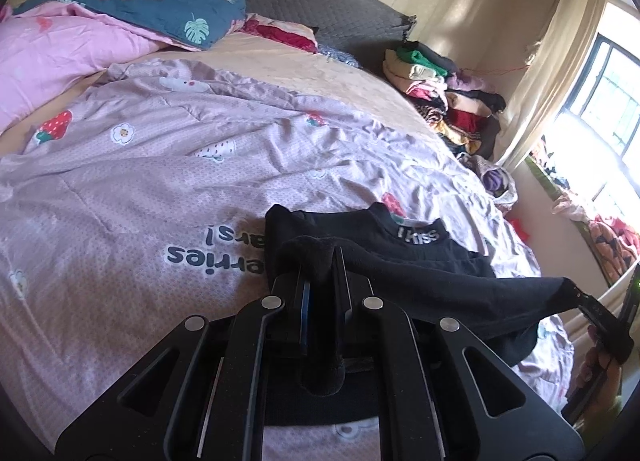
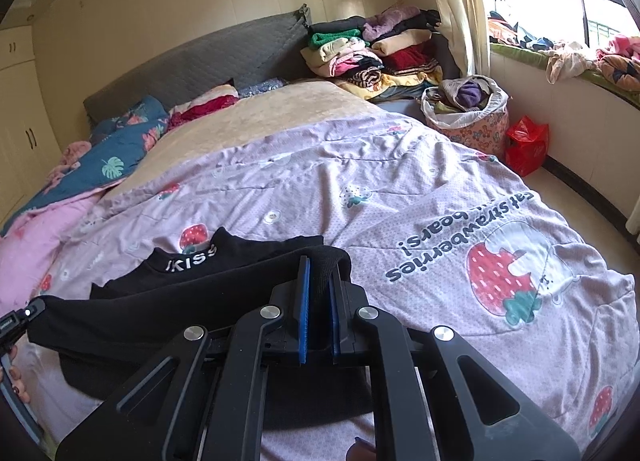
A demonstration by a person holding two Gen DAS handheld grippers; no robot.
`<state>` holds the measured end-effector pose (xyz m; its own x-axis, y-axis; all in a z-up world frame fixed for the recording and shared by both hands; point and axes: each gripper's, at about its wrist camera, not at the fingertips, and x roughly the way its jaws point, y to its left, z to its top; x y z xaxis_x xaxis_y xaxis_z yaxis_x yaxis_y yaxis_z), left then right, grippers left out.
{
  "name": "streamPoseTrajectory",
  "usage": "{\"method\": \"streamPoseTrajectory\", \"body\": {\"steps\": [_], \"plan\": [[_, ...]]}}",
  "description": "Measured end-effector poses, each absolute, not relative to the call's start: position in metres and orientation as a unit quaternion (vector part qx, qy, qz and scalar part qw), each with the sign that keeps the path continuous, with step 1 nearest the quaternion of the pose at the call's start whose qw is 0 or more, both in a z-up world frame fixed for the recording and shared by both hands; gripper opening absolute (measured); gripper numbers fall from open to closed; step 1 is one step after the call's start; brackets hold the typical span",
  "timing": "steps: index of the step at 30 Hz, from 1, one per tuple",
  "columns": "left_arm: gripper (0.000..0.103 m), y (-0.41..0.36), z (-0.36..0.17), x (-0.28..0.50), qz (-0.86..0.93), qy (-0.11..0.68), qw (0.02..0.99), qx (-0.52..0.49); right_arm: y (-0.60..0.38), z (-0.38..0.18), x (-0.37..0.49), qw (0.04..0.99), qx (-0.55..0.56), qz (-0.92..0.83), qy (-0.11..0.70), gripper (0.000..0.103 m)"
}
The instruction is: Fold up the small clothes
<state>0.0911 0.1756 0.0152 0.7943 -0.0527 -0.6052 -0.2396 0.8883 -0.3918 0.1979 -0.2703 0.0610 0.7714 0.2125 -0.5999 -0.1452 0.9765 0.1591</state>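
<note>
Spreading across the bed, the pink strawberry quilt (image 2: 400, 189) serves as folding surface. At six o'clock on it lies the black garment (image 2: 168, 301), stretched taut between left gripper (image 1: 318, 261) and right gripper (image 2: 320, 273), each clamped on a corner to keep the fold edge straight.

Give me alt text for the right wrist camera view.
The right gripper is shut on one end of a black garment above a pink strawberry-print quilt; the left gripper holds the other end at the left edge.

Black garment (image 2: 180, 309) on lilac strawberry-print quilt (image 2: 400, 197); grey headboard (image 2: 200, 61)
</note>
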Motion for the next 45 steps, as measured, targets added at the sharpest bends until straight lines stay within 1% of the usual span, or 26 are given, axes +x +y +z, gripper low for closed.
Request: {"method": "streamPoseTrajectory", "body": {"steps": [7,15,16,18,19,20,21,22,29,33,35,36,37,38,39,41,45], "plan": [[0.005,0.182,0.0,0.105,0.062,0.331,0.913,-0.23,-0.257,0.049,0.213,0.941,0.029,0.082,0.326,0.007],[0.005,0.185,-0.01,0.116,0.069,0.341,0.908,-0.233,-0.253,0.037,0.227,0.937,0.031,0.074,0.341,0.008],[0.005,0.185,-0.011,0.117,0.068,0.344,0.907,-0.234,-0.253,0.036,0.228,0.936,0.031,0.073,0.342,0.012],[0.007,0.183,-0.01,0.116,0.065,0.344,0.907,-0.232,-0.252,0.037,0.226,0.938,0.025,0.076,0.336,0.014],[0.009,0.183,-0.009,0.115,0.064,0.343,0.908,-0.23,-0.252,0.038,0.225,0.939,0.022,0.074,0.335,0.022],[0.02,0.183,-0.007,0.113,0.066,0.339,0.91,-0.23,-0.253,0.039,0.223,0.94,0.021,0.073,0.333,0.035],[0.041,0.184,-0.004,0.111,0.076,0.333,0.912,-0.226,-0.255,0.042,0.22,0.942,0.029,0.074,0.327,0.041],[0.046,0.184,-0.001,0.108,0.083,0.327,0.915,-0.222,-0.255,0.044,0.217,0.942,0.037,0.076,0.326,0.042],[0.046,0.176,0.016,0.087,0.079,0.31,0.928,-0.192,-0.248,0.057,0.192,0.937,0.062,0.117,0.324,0.042],[0.046,0.163,0.014,0.08,0.059,0.32,0.928,-0.18,-0.228,0.058,0.176,0.935,0.032,0.131,0.328,0.042],[0.045,0.157,0.011,0.078,0.047,0.329,0.927,-0.173,-0.217,0.057,0.169,0.934,0.013,0.137,0.329,0.039],[0.038,0.153,0.008,0.075,0.04,0.333,0.926,-0.173,-0.214,0.056,0.166,0.934,0.007,0.138,0.328,0.037],[0.032,0.15,0.006,0.073,0.035,0.337,0.925,-0.174,-0.209,0.055,0.163,0.934,-0.005,0.141,0.328,0.033],[0.02,0.145,0.002,0.071,0.026,0.343,0.923,-0.173,-0.204,0.052,0.16,0.933,-0.016,0.142,0.331,0.03],[0.009,0.14,-0.001,0.07,0.02,0.347,0.922,-0.169,-0.201,0.05,0.158,0.931,-0.021,0.142,0.334,0.029],[0.007,0.128,-0.01,0.069,0.009,0.362,0.919,-0.153,-0.197,0.042,0.157,0.925,-0.025,0.149,0.348,0.019],[0.007,0.111,-0.033,0.074,0.001,0.392,0.911,-0.128,-0.19,0.013,0.159,0.907,-0.036,0.147,0.394,0.014]]}}
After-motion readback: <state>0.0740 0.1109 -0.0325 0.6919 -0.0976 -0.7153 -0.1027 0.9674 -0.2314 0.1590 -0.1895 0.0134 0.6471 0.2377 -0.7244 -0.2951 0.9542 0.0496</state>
